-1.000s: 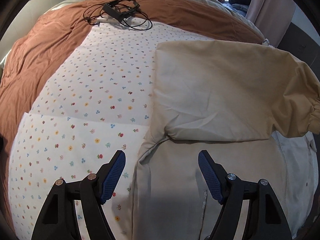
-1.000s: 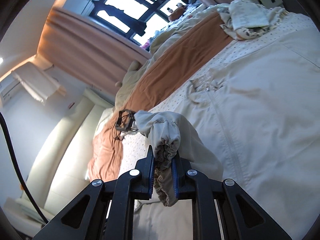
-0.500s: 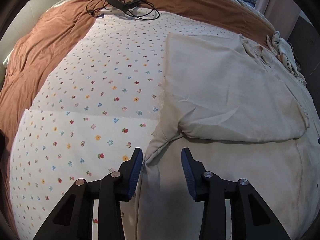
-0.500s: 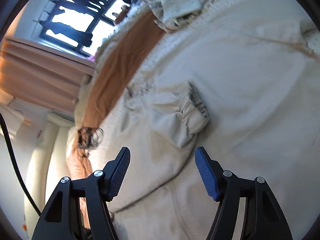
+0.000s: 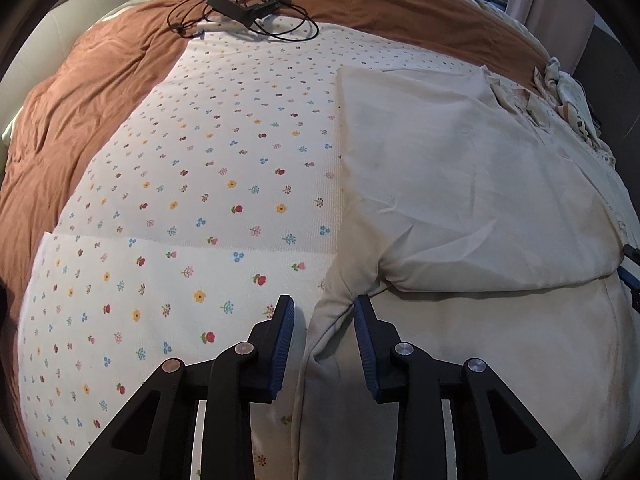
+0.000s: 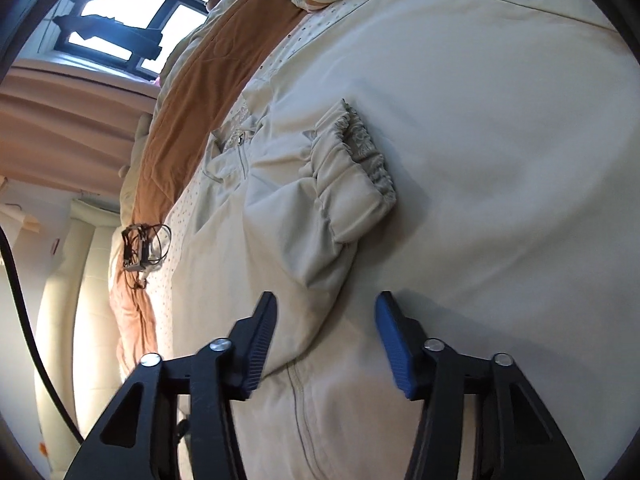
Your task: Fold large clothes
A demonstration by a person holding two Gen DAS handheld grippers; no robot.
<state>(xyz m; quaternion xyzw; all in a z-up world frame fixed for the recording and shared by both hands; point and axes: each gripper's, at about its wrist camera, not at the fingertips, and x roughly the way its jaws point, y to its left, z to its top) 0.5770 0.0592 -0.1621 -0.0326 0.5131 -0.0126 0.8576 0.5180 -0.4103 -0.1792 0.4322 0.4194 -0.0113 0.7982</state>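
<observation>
Spread over the bed, a white sheet dotted with small flowers (image 5: 192, 184) carries my beige jacket (image 5: 460, 184), which lies flat at three o'clock in the left wrist view, its smooth, faintly creased cloth folded across itself. A second ago I had its sleeve cuff (image 6: 352, 160) pinched in my right gripper (image 6: 326, 336); now the cuff rests on the jacket's body at twelve o'clock from those fingers, gathered in elastic ruffles. That tool's jaws are closing, nothing pressed between the ribbed blue pads, only the sleeve's loose fabric lying beneath them. My left gripper (image 5: 324, 332) has narrowed a good deal since then and is closing too, straddling the puffy side edge of the jacket without the pads visibly pressing it. Farther out, a rust-brown quilt (image 5: 80, 92) wraps the sheet from nine to twelve o'clock, with a black frame and tangled cable (image 5: 248, 0) on it near twelve.
</observation>
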